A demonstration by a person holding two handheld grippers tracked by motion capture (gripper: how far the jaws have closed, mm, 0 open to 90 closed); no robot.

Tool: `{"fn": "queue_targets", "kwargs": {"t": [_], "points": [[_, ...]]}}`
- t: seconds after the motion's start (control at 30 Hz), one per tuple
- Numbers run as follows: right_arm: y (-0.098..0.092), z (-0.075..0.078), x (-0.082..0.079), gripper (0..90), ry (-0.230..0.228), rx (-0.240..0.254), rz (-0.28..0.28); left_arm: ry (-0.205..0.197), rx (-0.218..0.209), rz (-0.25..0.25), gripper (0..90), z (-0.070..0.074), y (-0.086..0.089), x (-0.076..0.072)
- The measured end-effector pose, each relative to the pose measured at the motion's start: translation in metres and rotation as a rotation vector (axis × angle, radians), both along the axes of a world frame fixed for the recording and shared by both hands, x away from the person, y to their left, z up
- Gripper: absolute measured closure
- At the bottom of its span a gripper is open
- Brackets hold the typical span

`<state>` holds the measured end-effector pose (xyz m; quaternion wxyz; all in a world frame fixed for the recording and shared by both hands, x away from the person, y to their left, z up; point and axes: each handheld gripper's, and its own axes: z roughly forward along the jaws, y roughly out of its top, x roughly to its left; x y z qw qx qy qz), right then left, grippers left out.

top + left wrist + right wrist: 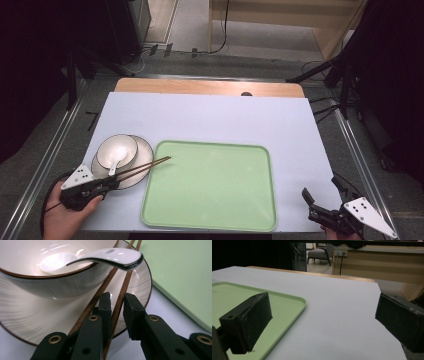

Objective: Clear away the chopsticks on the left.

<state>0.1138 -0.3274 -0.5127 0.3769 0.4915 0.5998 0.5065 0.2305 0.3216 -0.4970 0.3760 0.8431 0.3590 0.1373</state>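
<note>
Landmark: green tray [210, 187], lying mid-table on the white sheet [210, 115]. Left gripper [102, 187] sits just off the tray's left edge, at the near rim of a plate [142, 150]. In the left gripper view its jaws stand narrow with one chopstick of the pair between them; the gap is nearly closed on the wood, but whether the pads press it or only bracket it I cannot tell. The second stick runs just outside the left jaw. Chopsticks [145, 167]: butt ends at the gripper, shafts crossing the plate's near side, tips reaching just over the tray's left rim. Long axis runs diagonally, from the person's near left toward the tray and away; the tips point at the tray's upper left corner region. The pair lies close to parallel, slightly fanned. Bowl [117, 150] rests on the plate, left of the tray, with a white spoon [116, 159] inside, handle hanging over the bowl's rim above the sticks. Right gripper [325, 200] hangs off the tray's near right corner, jaws wide, nothing between them. Progress, as a judgement: early. The tray is bare; bowl, plate and spoon sit untouched beside it. The grasp on the chopsticks is in hand, apparently on one stick. Left to do: secure both sticks, lift, and carry them onto the tray.
</note>
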Motion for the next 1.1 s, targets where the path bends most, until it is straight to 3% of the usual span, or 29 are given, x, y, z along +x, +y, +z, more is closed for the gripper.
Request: {"fn": "queue_targets", "kwargs": {"t": [0.2,0.27,0.43,0.63,0.97,1.1], "points": [[0.0,0.0,0.0,0.8,0.002,0.002,0.0,0.006,0.022,-0.045,79.5,0.001,-0.005,0.003],[0.0,0.0,0.0,0.8,0.003,0.002,0.0,0.011,0.028,-0.063,84.2,0.002,-0.006,0.003],[0.0,0.0,0.0,0.8,0.003,0.002,0.0,0.016,0.024,-0.071,85.3,0.003,-0.006,0.004],[-0.001,0.0,0.0,0.8,0.002,0.005,-0.003,0.011,-0.015,-0.066,85.4,0.009,-0.009,-0.001],[-0.001,0.0,-0.001,0.8,-0.003,0.002,-0.002,0.018,-0.065,-0.098,85.4,0.015,-0.039,-0.019],[-0.002,0.0,-0.001,0.8,-0.004,0.004,-0.003,0.034,-0.114,-0.091,85.4,0.012,-0.053,-0.024]]}}
